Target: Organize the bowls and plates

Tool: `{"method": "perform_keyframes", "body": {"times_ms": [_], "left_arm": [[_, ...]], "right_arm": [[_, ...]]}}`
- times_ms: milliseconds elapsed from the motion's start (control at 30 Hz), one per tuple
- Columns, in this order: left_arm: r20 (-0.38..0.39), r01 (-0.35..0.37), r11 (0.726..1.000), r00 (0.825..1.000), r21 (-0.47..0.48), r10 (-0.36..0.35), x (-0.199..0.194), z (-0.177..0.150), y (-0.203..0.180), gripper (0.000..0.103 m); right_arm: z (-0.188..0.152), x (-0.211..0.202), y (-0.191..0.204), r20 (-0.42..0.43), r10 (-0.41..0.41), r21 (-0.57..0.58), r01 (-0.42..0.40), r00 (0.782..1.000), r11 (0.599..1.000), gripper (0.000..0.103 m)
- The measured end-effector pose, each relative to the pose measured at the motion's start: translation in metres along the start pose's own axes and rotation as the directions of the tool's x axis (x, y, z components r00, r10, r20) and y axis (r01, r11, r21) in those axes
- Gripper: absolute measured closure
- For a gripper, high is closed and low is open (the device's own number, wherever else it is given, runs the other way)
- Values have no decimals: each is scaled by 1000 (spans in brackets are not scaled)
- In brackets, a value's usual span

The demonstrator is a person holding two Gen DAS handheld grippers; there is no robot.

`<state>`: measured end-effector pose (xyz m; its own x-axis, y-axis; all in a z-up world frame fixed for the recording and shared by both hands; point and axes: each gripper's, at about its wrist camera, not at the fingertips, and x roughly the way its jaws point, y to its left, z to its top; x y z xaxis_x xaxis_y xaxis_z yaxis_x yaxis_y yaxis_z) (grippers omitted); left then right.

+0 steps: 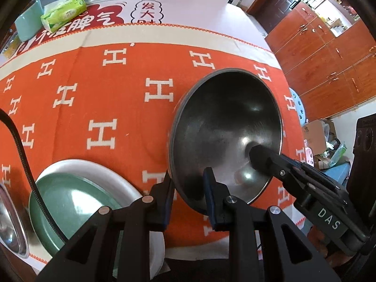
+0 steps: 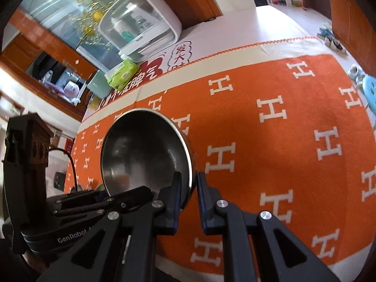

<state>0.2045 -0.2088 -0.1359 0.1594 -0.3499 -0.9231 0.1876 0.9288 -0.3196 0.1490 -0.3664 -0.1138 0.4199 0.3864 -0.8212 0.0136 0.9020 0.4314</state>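
One shiny metal bowl (image 1: 225, 131) is up in the air over the orange cloth (image 1: 94, 108) and tipped on its side, so we look right into it. Both grippers hold it by its rim. The left gripper (image 1: 189, 188) pinches the rim at about 6 o'clock on the bowl in its own view, with one finger inside and one outside. The right gripper (image 2: 190, 185) pinches the rim at about 4 o'clock in its own view, the same way. Both are closed tight on the rim.

The cloth around the bowl is mostly bare from 9 o'clock round to 12 o'clock, with lots of room. In the left view, at 7 o'clock near the cloth's edge, one green plate (image 1: 68, 202) sits on one white plate (image 1: 98, 171). One more shiny metal dish (image 1: 9, 225) peeks in at 8 o'clock. Far off at 11 o'clock lies one green tissue pack (image 1: 63, 11), beside one white box with a clear front (image 2: 141, 23).
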Motion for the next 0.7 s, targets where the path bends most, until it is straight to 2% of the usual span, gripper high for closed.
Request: {"method": "perform_keyframes", "body": {"times_ms": [400,700], "left_arm": [[96,41,999,995,-2,-41,-47,-49,16,81],[148,47,999,988,-22,-43,-76,-80,48,81]], "right_arm": [[-30,-28,50,-4,-34,-152,33,999,988,90],[-46,-30,95,-17,-5,-248,1,1000,969,90]]}}
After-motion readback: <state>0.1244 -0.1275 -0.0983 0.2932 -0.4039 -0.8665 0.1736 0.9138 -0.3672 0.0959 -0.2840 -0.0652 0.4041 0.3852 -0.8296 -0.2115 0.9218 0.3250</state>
